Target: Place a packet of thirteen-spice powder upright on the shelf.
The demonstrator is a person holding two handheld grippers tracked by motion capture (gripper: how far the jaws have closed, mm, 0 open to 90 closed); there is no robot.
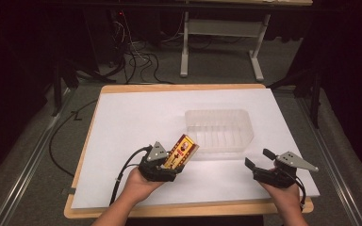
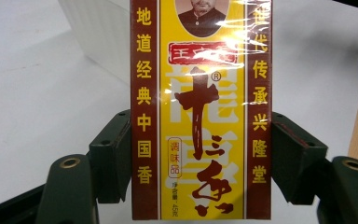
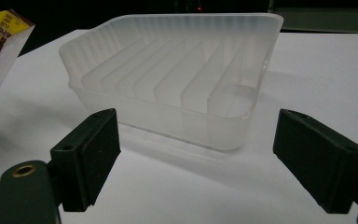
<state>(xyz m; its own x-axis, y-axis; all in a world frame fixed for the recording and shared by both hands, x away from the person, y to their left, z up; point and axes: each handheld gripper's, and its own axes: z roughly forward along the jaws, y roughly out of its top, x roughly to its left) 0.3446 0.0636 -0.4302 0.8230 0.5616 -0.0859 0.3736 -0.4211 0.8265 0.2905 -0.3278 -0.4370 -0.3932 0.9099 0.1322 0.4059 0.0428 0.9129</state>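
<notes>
A yellow box is being pinched by the left gripper; the right gripper is spread empty. Snagging on the clear bin's rim is being risked.

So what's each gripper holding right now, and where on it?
Left gripper clamps the yellow box across its two long sides, near its lower end. Right gripper holds nothing.

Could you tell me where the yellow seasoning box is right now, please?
In the high view the yellow seasoning box is clamped in the left claw, near the table's front edge, just left of the clear plastic tray.
</notes>
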